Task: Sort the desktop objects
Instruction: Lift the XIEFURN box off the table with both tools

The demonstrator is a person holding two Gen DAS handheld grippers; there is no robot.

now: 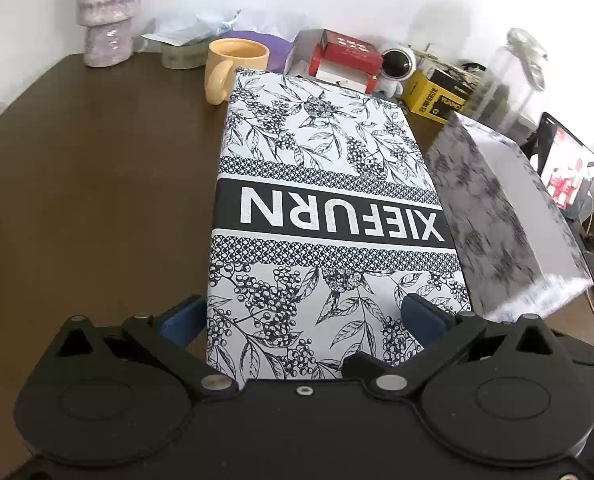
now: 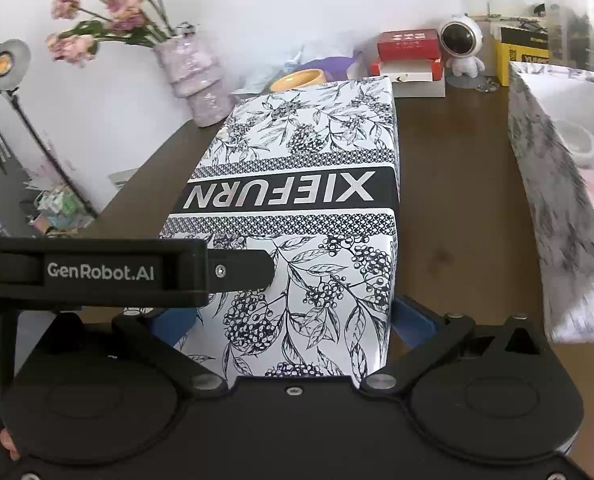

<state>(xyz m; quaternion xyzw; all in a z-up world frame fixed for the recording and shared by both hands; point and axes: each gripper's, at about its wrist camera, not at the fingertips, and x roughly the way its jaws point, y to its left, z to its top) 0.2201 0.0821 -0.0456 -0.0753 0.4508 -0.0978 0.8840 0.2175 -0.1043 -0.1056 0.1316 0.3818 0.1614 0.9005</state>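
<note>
A white box lid printed with dark berries and the word XIEFURN fills both views; it also shows in the right wrist view. My left gripper is shut on its near end, blue pads against both sides. My right gripper is shut on the same lid, also at the near end. The left gripper's body shows at the left of the right wrist view. The open marbled box base stands to the right of the lid and also shows in the left wrist view.
On the brown table at the back stand a yellow mug, a pale vase with flowers, a red and white box stack, an astronaut figure, a yellow box. A lit screen is far right.
</note>
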